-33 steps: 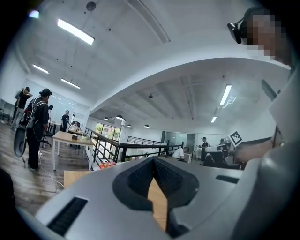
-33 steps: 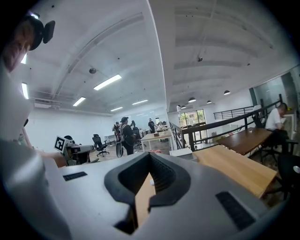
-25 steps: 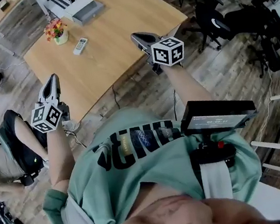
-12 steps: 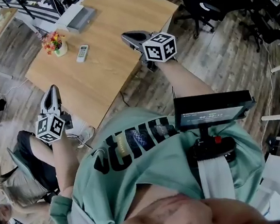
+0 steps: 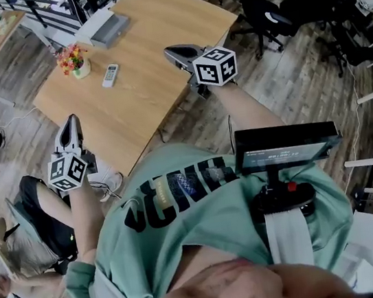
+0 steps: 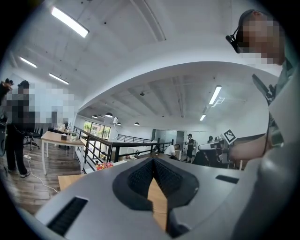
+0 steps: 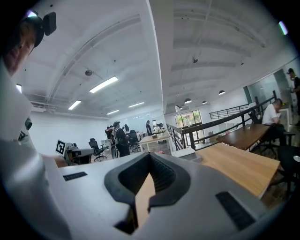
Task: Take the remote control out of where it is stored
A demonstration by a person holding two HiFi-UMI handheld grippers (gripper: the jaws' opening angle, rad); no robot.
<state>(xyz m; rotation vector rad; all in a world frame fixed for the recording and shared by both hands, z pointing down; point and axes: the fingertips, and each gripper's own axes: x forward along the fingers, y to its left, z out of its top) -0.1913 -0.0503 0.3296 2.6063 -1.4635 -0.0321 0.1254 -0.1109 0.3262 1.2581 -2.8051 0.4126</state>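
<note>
White slim remote control (image 5: 110, 75) lies upper left on the pale wooden table (image 5: 155, 31), beside a flower pot (image 5: 76, 59). Both the left gripper (image 5: 69, 122) and right gripper (image 5: 172, 52) are pinched closed and empty; reaching in unopened could shove it potward.

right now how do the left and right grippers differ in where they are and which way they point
The left gripper hangs at the table's near left edge, mostly over floor; the right gripper hangs over the wood near the right edge. In the head view the left gripper points up the picture, the right gripper leftward. Both are shut and empty.
</note>
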